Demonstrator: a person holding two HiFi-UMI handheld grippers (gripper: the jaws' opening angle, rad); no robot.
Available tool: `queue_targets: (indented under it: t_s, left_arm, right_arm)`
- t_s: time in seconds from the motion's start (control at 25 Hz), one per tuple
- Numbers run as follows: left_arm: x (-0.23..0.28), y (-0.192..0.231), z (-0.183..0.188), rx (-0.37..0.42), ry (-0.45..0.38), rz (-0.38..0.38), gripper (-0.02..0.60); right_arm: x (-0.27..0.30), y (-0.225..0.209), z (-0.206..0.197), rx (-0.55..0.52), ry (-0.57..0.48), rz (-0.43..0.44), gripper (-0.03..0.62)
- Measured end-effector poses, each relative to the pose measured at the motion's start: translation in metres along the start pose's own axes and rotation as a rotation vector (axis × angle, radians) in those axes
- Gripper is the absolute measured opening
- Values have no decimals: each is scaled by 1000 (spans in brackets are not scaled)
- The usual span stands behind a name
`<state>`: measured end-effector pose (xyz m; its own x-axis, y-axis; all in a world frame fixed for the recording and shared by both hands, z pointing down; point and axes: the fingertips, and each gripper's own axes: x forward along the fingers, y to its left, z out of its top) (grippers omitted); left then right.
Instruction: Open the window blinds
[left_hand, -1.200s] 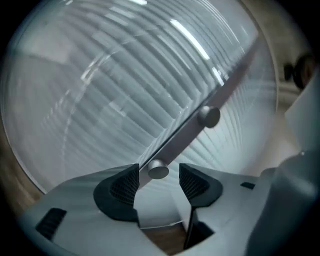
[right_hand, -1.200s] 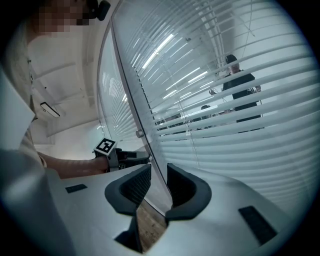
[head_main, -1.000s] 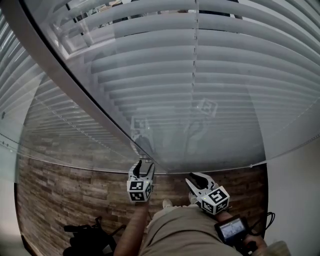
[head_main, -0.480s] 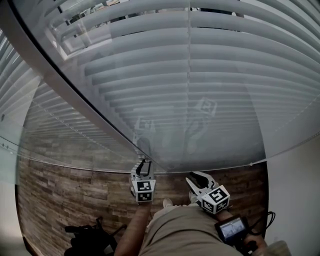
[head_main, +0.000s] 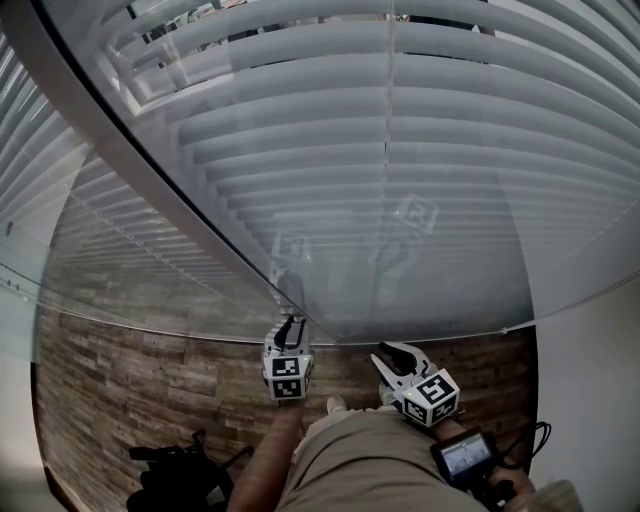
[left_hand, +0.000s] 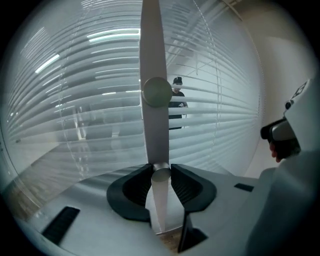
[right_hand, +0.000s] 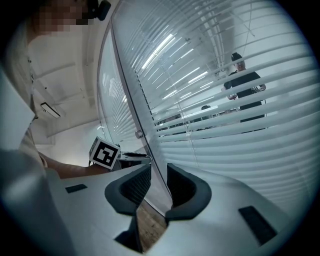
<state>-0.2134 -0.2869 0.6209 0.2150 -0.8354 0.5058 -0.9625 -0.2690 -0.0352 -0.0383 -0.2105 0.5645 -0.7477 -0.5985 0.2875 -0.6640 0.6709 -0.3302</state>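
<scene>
Starting nearest you, the left claw (left_hand: 161, 169) has just been closing and now pinches the tilt wand (left_hand: 152, 50) near its lower end, both pads pressed on the rod with a short tail hanging below. The right claw (right_hand: 159, 167) stands just beside it, jaws apart and holding nothing. In its own view the wand lines up with the gap, but the head view shows the two apart.

The wand looks slim, stiff, light and smooth. Judge it likely to swing from its top hook and to slip round inside the pads when twisted. A firm hold low on the shaft, below the round knob (left_hand: 156, 91), should give the best turning purchase.

Beyond the wand hang the window blinds (head_main: 450, 150), their slats mostly tilted shut, light and easily bent. Thin ladder cords (head_main: 390, 150) run down them.

Cut off above the frame are the wand's upper hook and the headrail. A person (left_hand: 177, 102) shows only in strips through a few gapped slats.
</scene>
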Motion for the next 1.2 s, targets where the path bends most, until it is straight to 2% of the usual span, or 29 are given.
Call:
queue_targets:
  t_s: [0.48, 0.68, 1.04, 1.2]
  left_arm:
    - [1, 8, -1, -308, -14, -102, 137]
    - [2, 9, -1, -387, -16, -130, 137]
    - [3, 13, -4, -643, -13, -240, 137]
    - [5, 12, -3, -720, -1, -296, 137]
  right_arm:
    - [-1, -1, 2, 7, -1, -5, 98]
    - [-2, -1, 1, 8, 2, -4, 98]
    - [-1, 1, 1, 10, -1, -1, 98]
    - [-1, 1, 1, 12, 0, -1, 98]
